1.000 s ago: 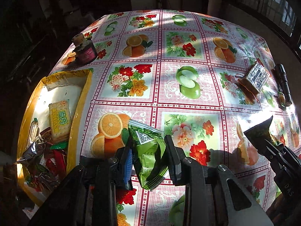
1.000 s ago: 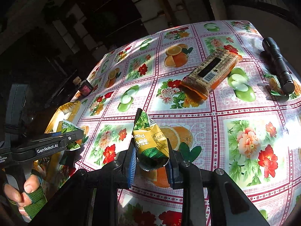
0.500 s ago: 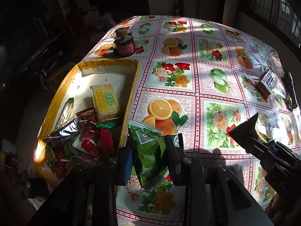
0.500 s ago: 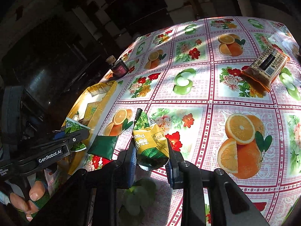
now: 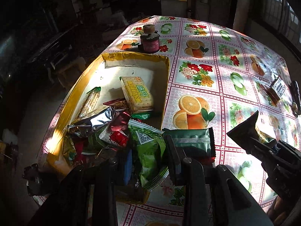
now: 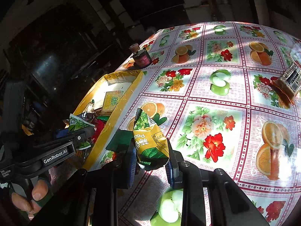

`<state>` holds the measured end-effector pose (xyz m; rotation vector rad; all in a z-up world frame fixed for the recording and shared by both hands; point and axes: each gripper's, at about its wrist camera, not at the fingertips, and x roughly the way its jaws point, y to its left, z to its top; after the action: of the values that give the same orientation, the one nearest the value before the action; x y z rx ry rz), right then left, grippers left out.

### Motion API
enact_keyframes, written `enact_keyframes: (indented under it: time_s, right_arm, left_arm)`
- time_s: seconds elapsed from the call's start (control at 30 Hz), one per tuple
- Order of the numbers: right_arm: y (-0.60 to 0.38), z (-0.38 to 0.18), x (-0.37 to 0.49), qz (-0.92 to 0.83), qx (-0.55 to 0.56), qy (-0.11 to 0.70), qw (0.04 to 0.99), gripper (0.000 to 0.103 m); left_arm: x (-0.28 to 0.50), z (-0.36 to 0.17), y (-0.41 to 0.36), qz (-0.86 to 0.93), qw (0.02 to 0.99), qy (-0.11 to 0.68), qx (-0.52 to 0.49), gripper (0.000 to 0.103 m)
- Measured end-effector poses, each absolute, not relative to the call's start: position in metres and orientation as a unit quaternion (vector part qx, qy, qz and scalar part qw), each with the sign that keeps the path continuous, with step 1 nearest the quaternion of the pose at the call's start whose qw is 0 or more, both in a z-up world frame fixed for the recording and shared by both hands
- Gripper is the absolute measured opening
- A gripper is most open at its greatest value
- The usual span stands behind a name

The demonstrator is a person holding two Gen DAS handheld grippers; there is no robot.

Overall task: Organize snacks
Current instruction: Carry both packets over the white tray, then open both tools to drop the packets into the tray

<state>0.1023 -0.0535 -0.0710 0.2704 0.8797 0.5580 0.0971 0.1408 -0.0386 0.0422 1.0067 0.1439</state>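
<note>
A tabletop (image 5: pixel 222 101) is covered by a glossy oilcloth printed with squares of oranges, green apples and flowers, lit in patches by strong sunlight. The room behind it is dark; little can be made out beyond pale blockwork walls and a barred window at the upper right of the left wrist view.

At the near left edge of the tabletop a shallow yellow cardboard box (image 5: pixel 165 86) is set. Snack packets are piled in it, among them a yellow-green cracker pack (image 5: pixel 136 96), a silver foil packet (image 5: pixel 94 119) and red wrappers. Beyond the box a small dark jar (image 5: pixel 149 41) with a cork-like top is stood upright. Just beside the box's right wall a dark green sachet (image 5: pixel 190 140) is laid flat on the cloth. Far to the right a brown wrapped biscuit pack (image 6: pixel 288 82) and a black torch (image 5: pixel 297 96) are seen.

A green snack bag (image 5: pixel 148 150) is clamped between the pads of the left gripper (image 5: pixel 148 162), held over the near end of the box. A yellow-and-green pea snack bag (image 6: pixel 150 143) is pinched upright in the right gripper (image 6: pixel 151 162), held above the tabletop just right of the box, near the sachet. Fingers (image 6: pixel 37 192) of the person's left hand are seen on the handle.
</note>
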Motion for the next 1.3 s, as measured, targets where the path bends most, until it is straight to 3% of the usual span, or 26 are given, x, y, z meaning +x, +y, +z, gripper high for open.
enact_keyframes:
  time_s: [0.77, 1.3]
  right_arm:
    - [0.036, -0.055, 0.124, 0.328, 0.085, 0.413, 0.846, 0.029]
    - [0.104, -0.065, 0.139, 0.369, 0.049, 0.428, 0.824, 0.029]
  left_arm:
    - [0.084, -0.039, 0.233, 0.145, 0.866, 0.478, -0.018, 0.03]
    - [0.091, -0.05, 0.247, 0.155, 0.859, 0.486, -0.026, 0.03]
